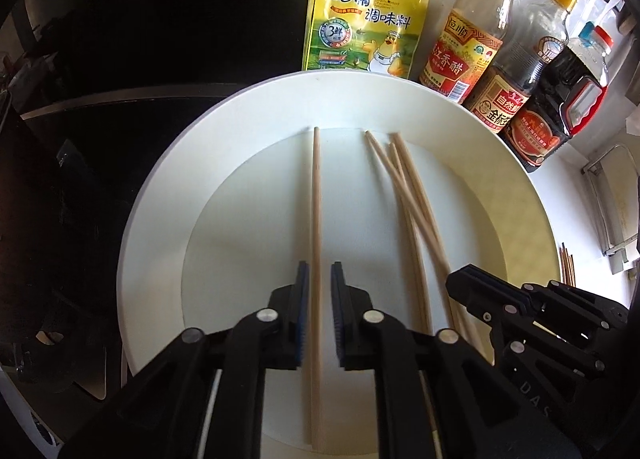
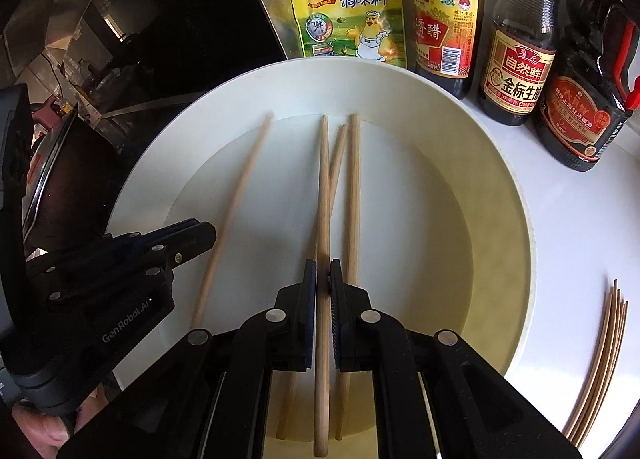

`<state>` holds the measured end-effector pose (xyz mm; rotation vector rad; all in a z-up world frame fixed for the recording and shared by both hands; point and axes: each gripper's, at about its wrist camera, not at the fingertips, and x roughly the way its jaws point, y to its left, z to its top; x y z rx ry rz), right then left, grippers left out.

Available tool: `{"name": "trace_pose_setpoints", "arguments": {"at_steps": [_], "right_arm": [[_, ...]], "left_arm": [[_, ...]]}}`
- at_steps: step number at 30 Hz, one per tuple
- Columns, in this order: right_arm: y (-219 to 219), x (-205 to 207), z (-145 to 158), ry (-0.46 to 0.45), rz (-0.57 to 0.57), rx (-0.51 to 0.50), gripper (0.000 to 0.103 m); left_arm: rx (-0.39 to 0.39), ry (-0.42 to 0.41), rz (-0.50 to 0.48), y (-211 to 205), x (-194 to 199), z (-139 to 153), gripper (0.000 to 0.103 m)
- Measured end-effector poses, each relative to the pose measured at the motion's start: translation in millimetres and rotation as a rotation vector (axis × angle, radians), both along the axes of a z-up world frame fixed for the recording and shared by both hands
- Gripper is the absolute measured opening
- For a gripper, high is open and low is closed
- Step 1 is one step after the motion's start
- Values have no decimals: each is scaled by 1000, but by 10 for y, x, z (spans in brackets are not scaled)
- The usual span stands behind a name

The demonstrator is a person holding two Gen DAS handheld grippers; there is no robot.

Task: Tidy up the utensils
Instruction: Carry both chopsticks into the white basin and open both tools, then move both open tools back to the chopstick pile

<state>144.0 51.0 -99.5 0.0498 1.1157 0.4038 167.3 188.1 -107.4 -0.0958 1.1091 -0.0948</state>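
White plate (image 1: 168, 187), left hand-held gripper (image 1: 320, 279) astride one chopstick (image 1: 316, 187) — pads apart, three chopsticks (image 1: 404, 187) beside

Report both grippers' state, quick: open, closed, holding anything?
Left gripper: open, lone chopstick loose between fingers.
Right gripper: closed on middle chopstick.

Both wrist cameras look steeply down along their tools, close above the white plate (image 1: 152, 195); both views share the plate (image 2: 516, 219), its chopsticks (image 1: 316, 199) and the condiment bottles (image 2: 516, 59) behind.

Pale bare-wood chopsticks (image 2: 322, 219) look matt; wide white plate (image 2: 460, 131) smooth, satin; my black plastic gripper fingers (image 1: 298, 299) matt.
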Motion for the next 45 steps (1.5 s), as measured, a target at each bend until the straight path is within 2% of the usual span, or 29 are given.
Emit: {"name": "trace_pose_setpoints", "arguments": {"at_steps": [2,4,15,26,34,39,42,45], "right_arm": [[-24,-25,33,-12,-5,-7,13],[-51,-42,63,-19,-9,-8,13],[-206,-244,256,-59,-34,0,13],[-472,-671,419,-99,-94,12,13],[-905,-1081,470,-110,-176,4,15],[-1331,-1293,490,-120,-249,-7,20],[-1633,-1411,490,-126,-292,-26,20],[-1963,-1494,441,-119,-342,-45,25]], "left_arm": [[1,-7,3,11,-5,25,26],[1,-17,6,22,-19,58,28],[-1,-57,-1,67,-216,258,29],[-5,-98,-38,-110,-577,487,39],[-14,-110,-119,-478,-762,564,42],[-20,-120,-192,-860,-859,603,44],[-30,-128,-230,-1115,-934,619,49],[-49,-131,-261,-1381,-993,622,53]]}}
